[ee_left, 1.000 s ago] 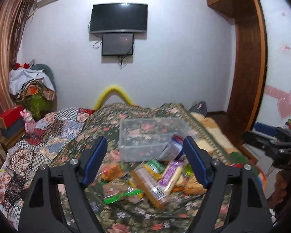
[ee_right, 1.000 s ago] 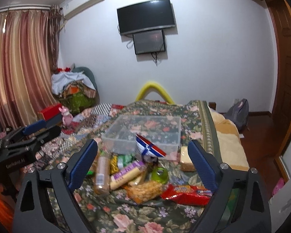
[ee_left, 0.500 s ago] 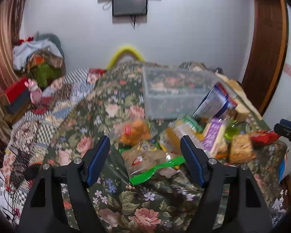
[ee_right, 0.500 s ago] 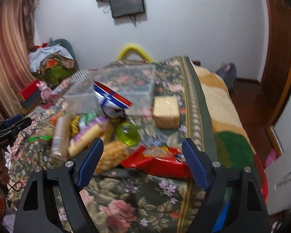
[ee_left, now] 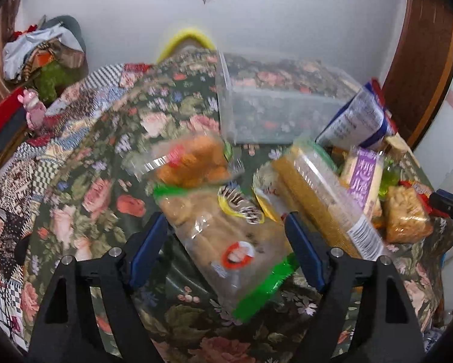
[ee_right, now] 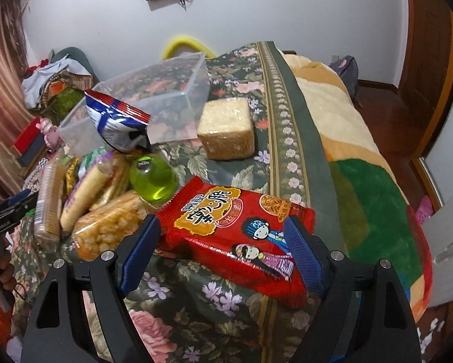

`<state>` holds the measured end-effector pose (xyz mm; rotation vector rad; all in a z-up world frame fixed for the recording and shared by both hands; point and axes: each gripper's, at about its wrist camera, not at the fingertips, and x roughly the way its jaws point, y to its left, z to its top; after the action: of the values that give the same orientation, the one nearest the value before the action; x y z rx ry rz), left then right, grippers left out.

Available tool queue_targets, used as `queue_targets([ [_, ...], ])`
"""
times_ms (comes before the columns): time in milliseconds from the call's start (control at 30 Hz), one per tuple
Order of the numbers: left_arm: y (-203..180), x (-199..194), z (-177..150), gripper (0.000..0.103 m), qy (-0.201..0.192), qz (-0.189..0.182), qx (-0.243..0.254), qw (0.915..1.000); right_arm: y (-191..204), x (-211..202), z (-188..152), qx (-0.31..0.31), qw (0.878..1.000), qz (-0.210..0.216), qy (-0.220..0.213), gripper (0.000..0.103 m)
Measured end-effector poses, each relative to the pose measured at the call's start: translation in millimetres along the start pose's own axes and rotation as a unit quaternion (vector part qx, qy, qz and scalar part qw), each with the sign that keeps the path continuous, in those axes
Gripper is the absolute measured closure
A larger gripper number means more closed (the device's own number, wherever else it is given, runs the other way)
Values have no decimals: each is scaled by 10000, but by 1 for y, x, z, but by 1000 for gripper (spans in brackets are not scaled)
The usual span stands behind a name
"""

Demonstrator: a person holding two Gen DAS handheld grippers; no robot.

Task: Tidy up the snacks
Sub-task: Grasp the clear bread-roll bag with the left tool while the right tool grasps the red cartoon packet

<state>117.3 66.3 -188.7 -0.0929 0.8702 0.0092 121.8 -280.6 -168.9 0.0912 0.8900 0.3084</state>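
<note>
Snacks lie heaped on a floral bedspread in front of a clear plastic bin (ee_left: 274, 115) (ee_right: 153, 90). My left gripper (ee_left: 224, 220) points down over a clear biscuit bag with green ends (ee_left: 226, 242). Its jaws are opening, the bag lies between them, and the pads do not press it. An orange snack bag (ee_left: 193, 160) and a long cracker pack (ee_left: 326, 193) lie beyond. My right gripper (ee_right: 221, 220) stands open astride a red packet (ee_right: 235, 230), without gripping it. A bread block (ee_right: 226, 127), a green bottle (ee_right: 153, 178) and a blue-white bag (ee_right: 117, 118) lie farther back.
The bed's right edge drops to a wooden floor (ee_right: 386, 112) beside a striped blanket (ee_right: 362, 166). A patchwork quilt (ee_left: 45, 139), a pink toy (ee_left: 34, 112) and a heap of clothes (ee_left: 42, 48) are on the left. A puffed snack bag (ee_right: 111, 224) lies next to the red packet.
Both grippers have sunk and tipped down towards the snacks. The left now straddles the biscuit bag, the right the red packet. The right jaws stand a little narrower.
</note>
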Motion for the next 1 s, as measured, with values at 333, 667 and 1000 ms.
queue_targets([
  [333, 3, 22, -9, 23, 168, 32, -61, 9998, -4, 16, 4, 54, 9987, -457, 202, 0],
  [667, 5, 13, -12, 54, 56, 108, -25, 9999, -18, 17, -5, 329, 9992, 6, 239, 34],
  [1000, 10, -23, -5, 57, -349, 277, 42, 9990, -6, 1, 0, 216, 9997, 117, -84, 59],
])
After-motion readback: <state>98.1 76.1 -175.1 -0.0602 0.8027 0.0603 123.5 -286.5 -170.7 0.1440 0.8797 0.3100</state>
